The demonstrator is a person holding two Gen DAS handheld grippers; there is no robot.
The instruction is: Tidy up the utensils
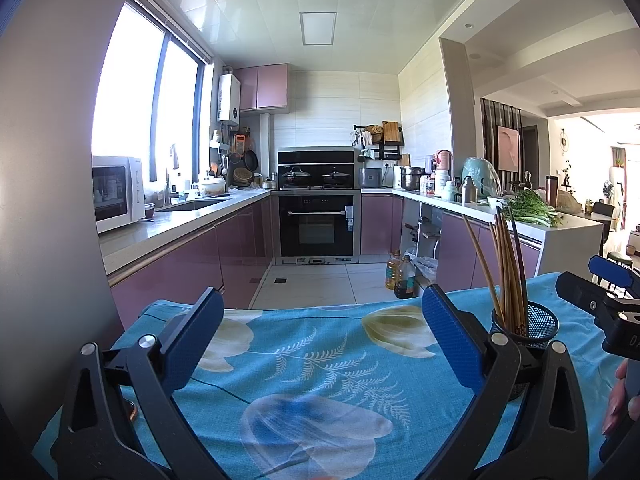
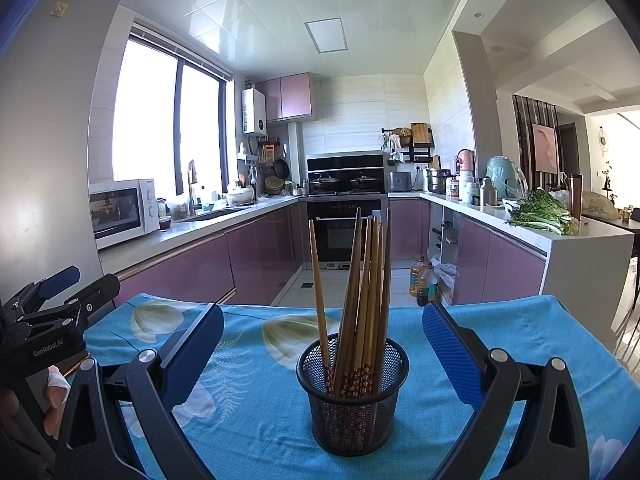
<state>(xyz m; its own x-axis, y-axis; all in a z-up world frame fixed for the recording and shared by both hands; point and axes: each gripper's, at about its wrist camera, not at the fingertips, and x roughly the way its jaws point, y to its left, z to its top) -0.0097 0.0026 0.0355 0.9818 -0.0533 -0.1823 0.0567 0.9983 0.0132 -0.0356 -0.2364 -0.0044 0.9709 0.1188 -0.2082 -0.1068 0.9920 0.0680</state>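
Note:
A black mesh cup (image 2: 352, 392) stands upright on the blue flowered tablecloth (image 2: 256, 420), holding several brown chopsticks (image 2: 360, 288) that lean against its rim. My right gripper (image 2: 324, 324) is open, its blue pads either side of the cup, a little short of it and not touching. In the left wrist view the same cup (image 1: 532, 326) with its chopsticks (image 1: 506, 272) sits just right of my left gripper (image 1: 322, 312), which is open over bare cloth (image 1: 312, 380) with nothing between its fingers. Each gripper shows at the edge of the other's view, held by a hand.
The cloth-covered table (image 2: 520, 320) ends at a far edge, with tiled kitchen floor beyond. Purple cabinets and counters run along both sides, with an oven (image 2: 344, 228) at the back. Oil bottles (image 2: 424, 280) stand on the floor. A grey fridge side (image 1: 48, 200) rises at the left.

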